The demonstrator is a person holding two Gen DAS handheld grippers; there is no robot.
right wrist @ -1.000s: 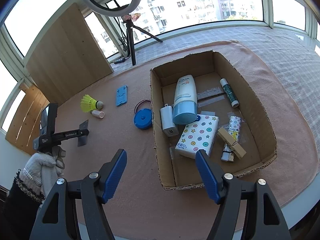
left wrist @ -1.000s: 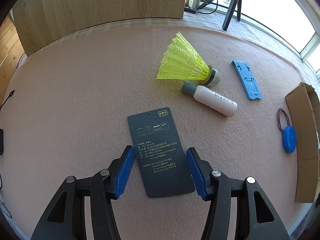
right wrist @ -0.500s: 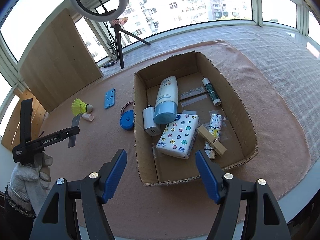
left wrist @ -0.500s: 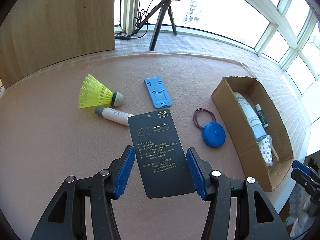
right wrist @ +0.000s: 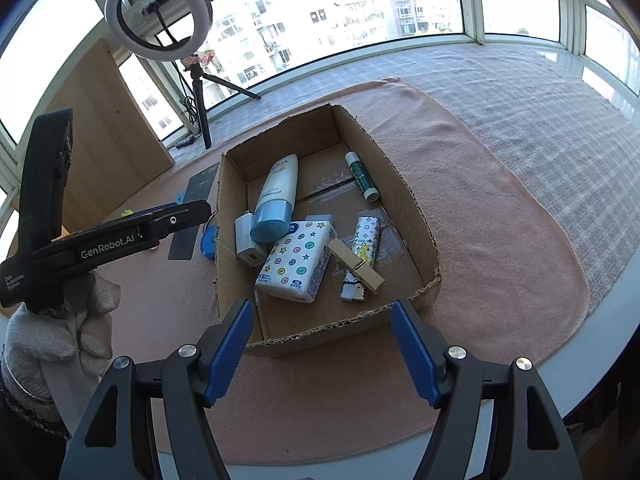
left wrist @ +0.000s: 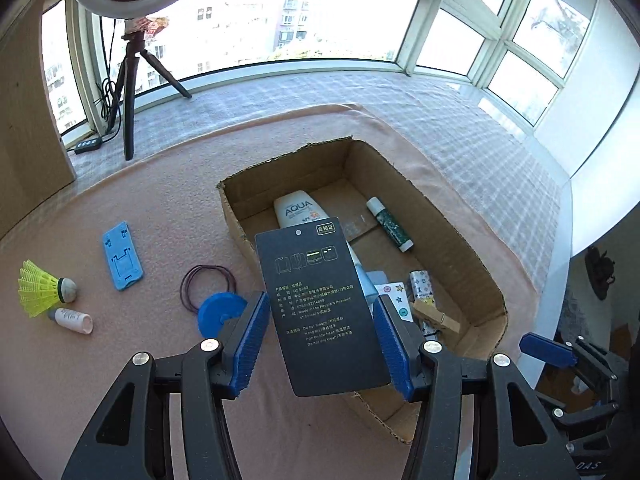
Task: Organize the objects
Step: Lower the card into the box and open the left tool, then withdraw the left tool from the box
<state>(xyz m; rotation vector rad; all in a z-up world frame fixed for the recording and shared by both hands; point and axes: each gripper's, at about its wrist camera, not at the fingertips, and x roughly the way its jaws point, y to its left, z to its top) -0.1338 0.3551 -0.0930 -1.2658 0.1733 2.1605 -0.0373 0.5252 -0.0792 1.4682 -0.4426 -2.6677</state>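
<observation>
Sunlit windows curved behind a pink-covered table (left wrist: 120, 360). At the centre of the left wrist view, the left gripper (left wrist: 320, 340) was clamped on a dark hang tag (left wrist: 320, 312) — held in the air over the near-left wall of the cardboard box (left wrist: 452, 240). At 9 o'clock lay a yellow shuttlecock (left wrist: 40, 290), a small white bottle (left wrist: 72, 319) just below it. The right gripper (right wrist: 322, 354) hovered with jaws apart and empty, the box (right wrist: 404, 196) at 12 o'clock.

Dark printed tag (left wrist: 320, 312) held tilted above open cardboard box (left wrist: 452, 216).
</observation>
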